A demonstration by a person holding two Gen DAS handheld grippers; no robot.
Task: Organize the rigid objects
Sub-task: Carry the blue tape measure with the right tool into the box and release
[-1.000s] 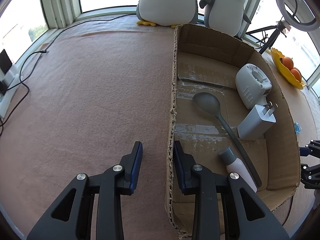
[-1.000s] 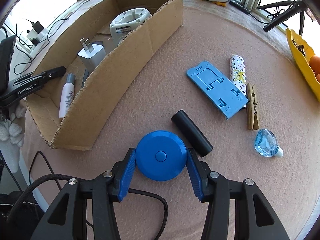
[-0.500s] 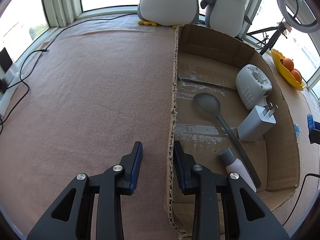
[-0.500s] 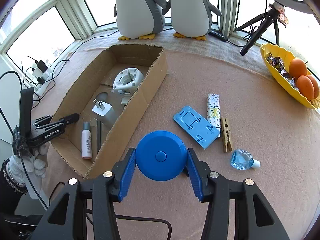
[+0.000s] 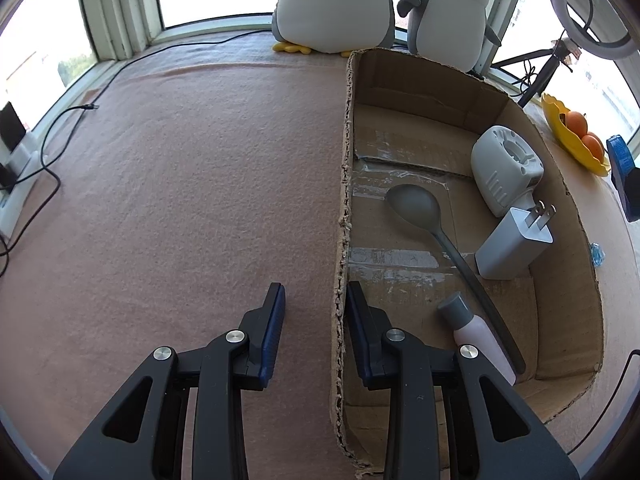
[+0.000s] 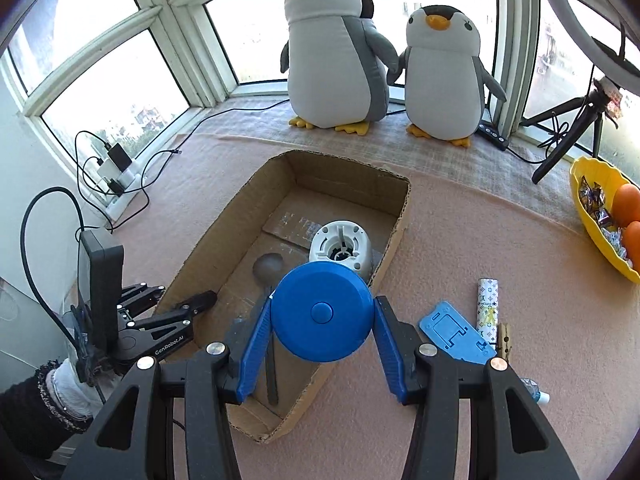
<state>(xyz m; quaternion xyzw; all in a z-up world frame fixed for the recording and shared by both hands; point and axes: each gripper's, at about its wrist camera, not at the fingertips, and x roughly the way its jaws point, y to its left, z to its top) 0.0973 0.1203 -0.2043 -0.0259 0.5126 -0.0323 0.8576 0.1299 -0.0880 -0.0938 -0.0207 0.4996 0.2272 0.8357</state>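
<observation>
Blue plastic fills the near middle of the right wrist view: a round blue tape measure [image 6: 322,316] sits clamped between the pads of the right tongs [image 6: 320,326], and it has been lifted off the pink felt of the table [image 6: 460,240], where it lay a second ago beside a black cylinder that is now out of view. The tongs have risen and swung left, so the disc now hangs above the near end of the cardboard box [image 6: 402,216] rather than over the loose items. That puts the carry well along; by this reading the step left is to lower the disc into a free patch of the box floor and let go. At the box's near-left wall the left tongs [image 5: 314,316] straddle the cardboard edge, drawn in as far as they go, one pad outside and one inside, and they have not shifted; whether they truly pinch the wall cannot be told. Inside the box lie a pink bottle [image 5: 478,334], a grey spoon [image 5: 416,210], a white charger plug [image 5: 512,246] and, farther back, a white round housing [image 6: 340,246]. To the right on the felt a blue phone stand [image 6: 454,332], a patterned tube [image 6: 488,304] and a wooden clothespin [image 6: 505,340] remain to be sorted. Farthest off, two plush penguins [image 6: 336,52] stand on the window ledge.
</observation>
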